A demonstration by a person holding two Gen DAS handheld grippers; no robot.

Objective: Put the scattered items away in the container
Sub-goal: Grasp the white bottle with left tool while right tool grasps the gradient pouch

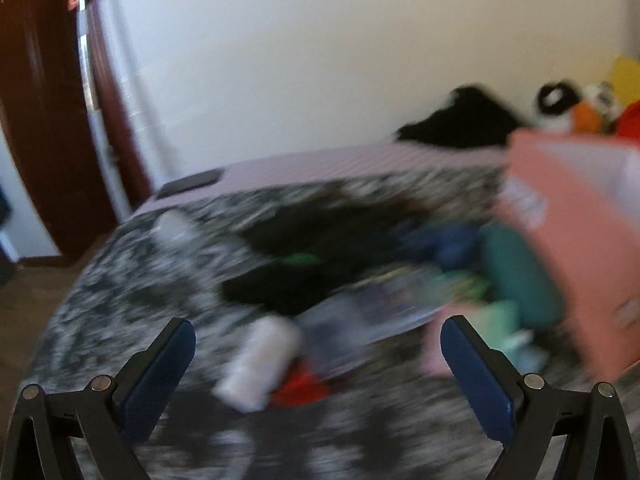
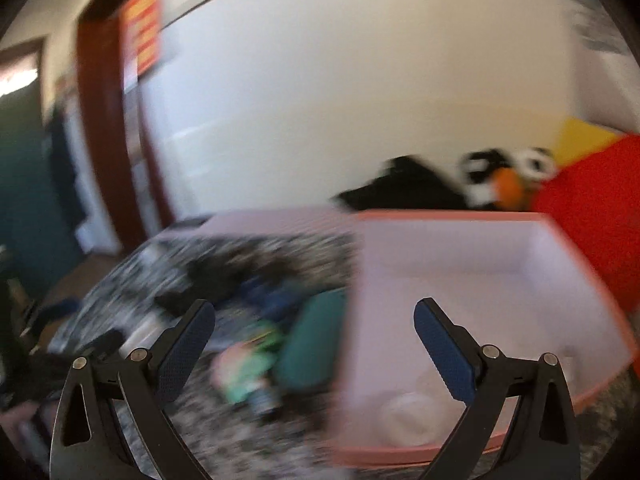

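Both views are motion-blurred. A pink box stands at the right of a black-and-white patterned bed cover; in the right wrist view its pale inside holds a round white lid-like thing. Scattered items lie left of the box: a white bottle, a red item, a teal pouch, green packets and dark clothing. My left gripper is open and empty above the bottle. My right gripper is open and empty over the box's left edge.
A black garment, a penguin plush and a red cushion lie at the back by the white wall. A brown door frame stands at the left. A dark phone-like slab lies on the pink sheet.
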